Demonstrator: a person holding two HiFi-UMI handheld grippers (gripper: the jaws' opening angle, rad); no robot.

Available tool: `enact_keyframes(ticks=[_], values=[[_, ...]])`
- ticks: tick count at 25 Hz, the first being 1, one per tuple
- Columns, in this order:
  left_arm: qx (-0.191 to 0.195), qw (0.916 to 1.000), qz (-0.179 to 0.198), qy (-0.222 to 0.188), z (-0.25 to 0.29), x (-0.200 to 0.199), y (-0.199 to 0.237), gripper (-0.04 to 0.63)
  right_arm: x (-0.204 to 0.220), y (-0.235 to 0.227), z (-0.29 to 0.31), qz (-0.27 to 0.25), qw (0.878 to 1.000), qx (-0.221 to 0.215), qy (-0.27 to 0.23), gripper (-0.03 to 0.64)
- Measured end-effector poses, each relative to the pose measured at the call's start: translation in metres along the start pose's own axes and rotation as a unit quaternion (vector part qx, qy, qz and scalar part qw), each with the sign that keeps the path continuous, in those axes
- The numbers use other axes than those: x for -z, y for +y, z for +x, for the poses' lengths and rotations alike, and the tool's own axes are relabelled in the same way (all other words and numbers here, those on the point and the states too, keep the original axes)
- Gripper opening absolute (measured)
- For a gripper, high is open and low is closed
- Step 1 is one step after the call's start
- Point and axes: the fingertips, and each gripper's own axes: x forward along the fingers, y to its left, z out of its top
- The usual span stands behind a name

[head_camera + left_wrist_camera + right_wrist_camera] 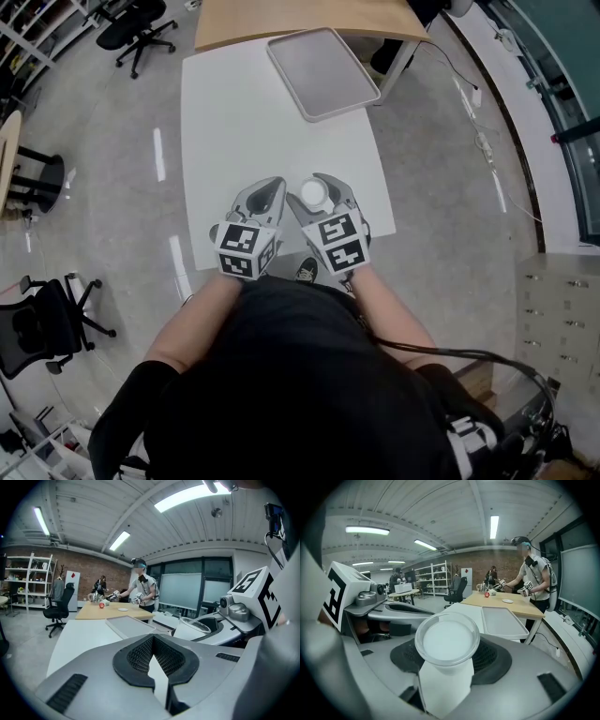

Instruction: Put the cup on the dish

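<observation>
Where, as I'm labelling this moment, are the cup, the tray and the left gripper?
Cup (447, 641): right gripper view, on its white top.
Tray (322, 70): head view, on its bare grey floor.
Left gripper (152, 639): left gripper view, where its fingertips meet.

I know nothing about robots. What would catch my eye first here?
At the near edge of the white table, the right gripper is clamped on a white cup, which fills the right gripper view. Beside it, the left gripper is shut with nothing in it. A grey tray lies at the table's far end, with nothing on it.
</observation>
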Motion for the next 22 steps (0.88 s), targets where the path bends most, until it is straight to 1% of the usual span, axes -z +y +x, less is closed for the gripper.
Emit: enact_keyframes(ticks=[6, 10, 13, 17, 22], values=[[-0.002, 1.0000, 0.003, 0.004, 0.013, -0.009, -0.004, 0.008, -0.006, -0.016, -0.003, 0.006, 1.000, -0.003, -0.003, 0.250], [0.007, 0.9999, 0.014, 0.004, 0.019, -0.011, 0.002, 0.008, -0.010, -0.024, 0.007, 0.012, 1.000, 0.005, -0.003, 0.250], [0.014, 0.9998, 0.014, 0.006, 0.027, -0.013, 0.010, 0.008, -0.014, -0.030, 0.017, 0.016, 1.000, 0.010, 0.000, 0.250], [0.026, 0.9995, 0.015, 0.004, 0.041, -0.026, 0.014, 0.008, -0.025, -0.044, 0.020, 0.018, 1.000, 0.020, -0.004, 0.250], [0.027, 0.9993, 0.020, -0.014, 0.051, -0.049, 0.028, 0.008, -0.041, -0.057, 0.024, 0.019, 0.999, 0.032, -0.012, 0.250]])
